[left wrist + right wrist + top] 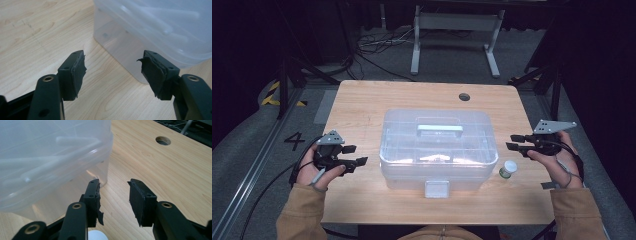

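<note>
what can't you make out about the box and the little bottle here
- Contents of the clear plastic storage box: high view, blurred by its frosted lid.
- Label on the small white-capped bottle: high view, too small to read.
- Same bottle, right gripper view: cut off by the bottom edge, behind the right hand-held gripper.

one clear plastic box (438, 150), one small white-capped bottle (508, 169), two grippers, one table (362, 100)
</note>
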Tool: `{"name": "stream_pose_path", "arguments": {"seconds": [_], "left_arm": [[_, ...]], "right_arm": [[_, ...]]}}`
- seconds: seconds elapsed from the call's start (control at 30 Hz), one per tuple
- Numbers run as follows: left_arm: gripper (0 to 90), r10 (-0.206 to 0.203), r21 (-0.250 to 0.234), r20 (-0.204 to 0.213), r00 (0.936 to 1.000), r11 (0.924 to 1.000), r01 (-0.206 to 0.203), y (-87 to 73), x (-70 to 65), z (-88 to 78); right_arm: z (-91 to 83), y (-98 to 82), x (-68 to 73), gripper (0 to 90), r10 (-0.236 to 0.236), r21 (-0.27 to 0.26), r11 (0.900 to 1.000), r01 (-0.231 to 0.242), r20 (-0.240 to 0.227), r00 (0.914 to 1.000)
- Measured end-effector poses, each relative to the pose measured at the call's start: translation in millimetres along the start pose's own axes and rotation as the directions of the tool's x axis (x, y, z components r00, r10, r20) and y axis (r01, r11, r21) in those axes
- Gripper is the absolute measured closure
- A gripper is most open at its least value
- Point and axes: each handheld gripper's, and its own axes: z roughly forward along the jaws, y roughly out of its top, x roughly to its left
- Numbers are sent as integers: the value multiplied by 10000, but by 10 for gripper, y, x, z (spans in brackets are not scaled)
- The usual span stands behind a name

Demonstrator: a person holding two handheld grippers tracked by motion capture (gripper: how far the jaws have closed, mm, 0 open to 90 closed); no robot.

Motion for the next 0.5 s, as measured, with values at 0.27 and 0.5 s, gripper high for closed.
{"name": "stream_pose_path", "arguments": {"seconds": [0.27, 0.5], "left_arm": [[354, 116, -63, -29, 9999, 9999, -116, 38, -56, -21], [353, 106, -47, -54, 9999, 9999, -107, 52, -62, -11]], "right_arm": [[17, -21, -42, 561, 626, 356, 9974, -629, 86, 9980], [9, -20, -55, 509, 564, 12, 9984, -564, -1, 9984]]}}
